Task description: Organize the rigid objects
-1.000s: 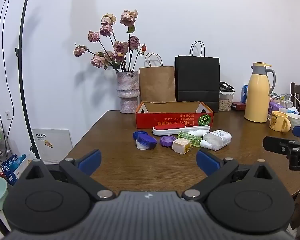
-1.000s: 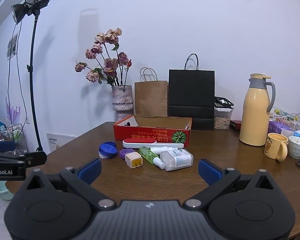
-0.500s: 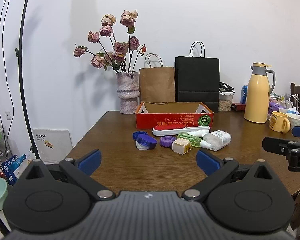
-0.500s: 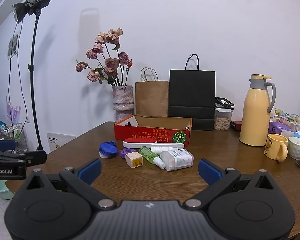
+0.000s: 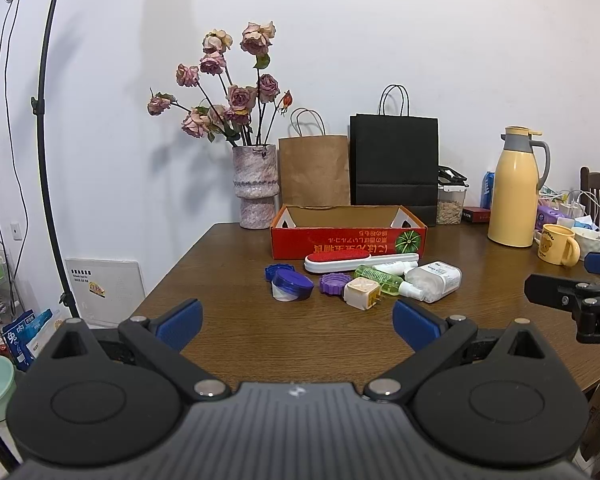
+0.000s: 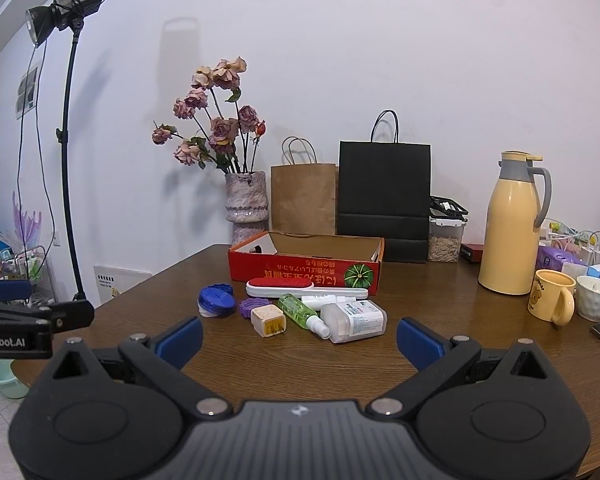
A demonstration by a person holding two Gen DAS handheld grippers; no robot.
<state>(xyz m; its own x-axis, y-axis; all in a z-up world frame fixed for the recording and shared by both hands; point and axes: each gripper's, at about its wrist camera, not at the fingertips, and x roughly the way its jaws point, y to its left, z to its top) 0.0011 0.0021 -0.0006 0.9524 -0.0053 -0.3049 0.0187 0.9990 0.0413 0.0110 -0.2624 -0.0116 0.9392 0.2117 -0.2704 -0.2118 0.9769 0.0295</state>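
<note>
A red cardboard box stands open on the wooden table. In front of it lie a red and white lint brush, a blue-lidded jar, a purple cap, a cream plug cube, a green spray bottle and a clear white box. My left gripper and right gripper are both open and empty, held short of the objects.
A vase of dried roses, a brown paper bag and a black bag stand behind the box. A yellow thermos, a yellow mug and clutter sit at the right. A light stand is left of the table.
Both grippers have stayed nearly still, with only a very slight drift. Nothing on the table has moved.
</note>
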